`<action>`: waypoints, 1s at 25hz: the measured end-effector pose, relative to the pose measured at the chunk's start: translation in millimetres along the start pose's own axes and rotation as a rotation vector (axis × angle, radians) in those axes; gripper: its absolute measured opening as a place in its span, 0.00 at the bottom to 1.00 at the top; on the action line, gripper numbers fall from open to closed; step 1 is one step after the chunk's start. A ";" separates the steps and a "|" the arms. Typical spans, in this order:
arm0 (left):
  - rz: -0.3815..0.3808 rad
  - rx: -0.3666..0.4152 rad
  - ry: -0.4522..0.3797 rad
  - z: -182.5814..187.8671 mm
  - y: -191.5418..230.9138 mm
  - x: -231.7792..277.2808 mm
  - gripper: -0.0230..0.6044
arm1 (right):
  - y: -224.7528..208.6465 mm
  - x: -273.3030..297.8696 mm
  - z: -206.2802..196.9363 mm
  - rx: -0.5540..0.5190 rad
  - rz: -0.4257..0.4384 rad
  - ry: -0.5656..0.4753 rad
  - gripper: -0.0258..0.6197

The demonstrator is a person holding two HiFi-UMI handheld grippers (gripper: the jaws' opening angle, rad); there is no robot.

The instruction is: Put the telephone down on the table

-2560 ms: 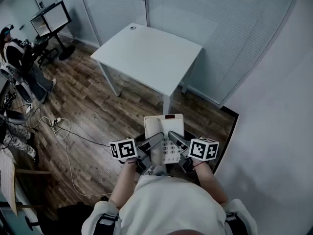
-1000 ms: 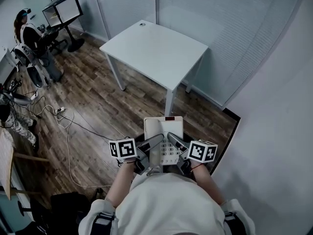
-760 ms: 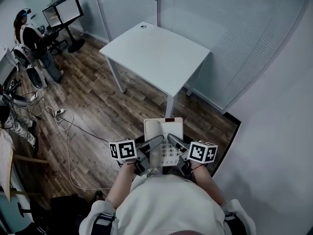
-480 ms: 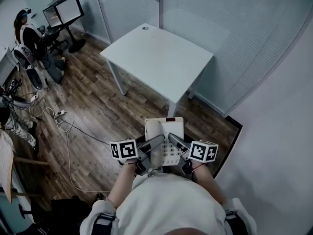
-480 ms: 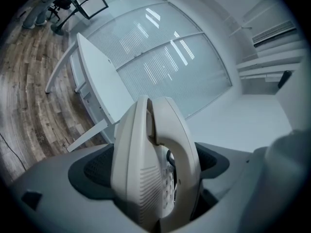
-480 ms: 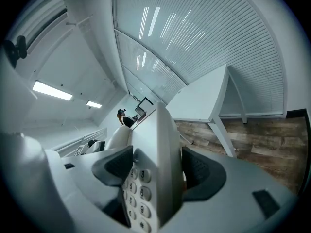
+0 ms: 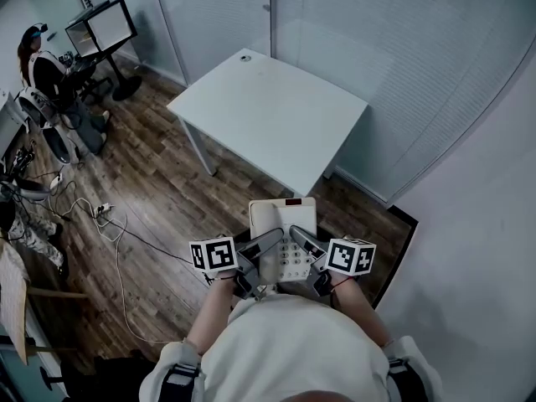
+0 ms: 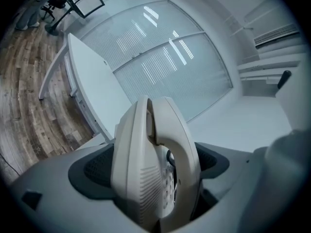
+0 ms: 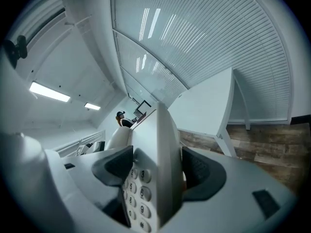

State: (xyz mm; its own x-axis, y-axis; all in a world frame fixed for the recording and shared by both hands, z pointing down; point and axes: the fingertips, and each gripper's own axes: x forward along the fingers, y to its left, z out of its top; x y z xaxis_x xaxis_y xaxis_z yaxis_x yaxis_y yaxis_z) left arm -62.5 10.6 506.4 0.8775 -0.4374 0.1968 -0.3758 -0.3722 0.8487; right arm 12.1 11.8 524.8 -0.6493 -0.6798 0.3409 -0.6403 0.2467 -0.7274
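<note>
I carry a cream desk telephone (image 7: 282, 229) in front of my body, above the wood floor. My left gripper (image 7: 266, 243) is shut on its left side and my right gripper (image 7: 296, 239) is shut on its right side. In the left gripper view the telephone (image 8: 153, 164) fills the jaws edge-on, handset resting in its cradle. From the right gripper, the telephone (image 9: 153, 174) shows its keypad between the pads. The white table (image 7: 268, 111) stands ahead of me, beyond the telephone, its top bare apart from a small round cable port near the far edge.
A glass wall with blinds (image 7: 402, 48) runs behind the table and a plain wall closes the right side. Cables (image 7: 100, 216) lie on the wood floor at left. A person (image 7: 46, 74) sits by a monitor stand (image 7: 100, 28) at far left.
The table has drawn a little closer and shifted in the head view as I walk toward it. Both grippers hold the telephone as before.
</note>
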 end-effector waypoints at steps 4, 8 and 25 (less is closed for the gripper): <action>-0.011 0.006 0.008 20.3 7.7 6.7 0.78 | -3.0 15.5 14.6 -0.006 -0.014 -0.010 0.55; -0.023 0.005 0.019 37.4 17.5 12.4 0.78 | -4.4 31.3 26.3 -0.004 -0.024 -0.022 0.55; -0.053 0.007 0.070 98.3 54.9 25.3 0.78 | -10.8 90.7 60.0 0.012 -0.070 -0.055 0.55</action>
State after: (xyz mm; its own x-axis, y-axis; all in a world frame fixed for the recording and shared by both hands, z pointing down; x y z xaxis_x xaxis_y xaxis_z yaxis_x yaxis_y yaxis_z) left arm -90.3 -101.3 509.8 0.9148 -0.3585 0.1859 -0.3302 -0.3991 0.8554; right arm -15.3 -94.0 527.8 -0.5793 -0.7324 0.3579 -0.6783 0.1895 -0.7100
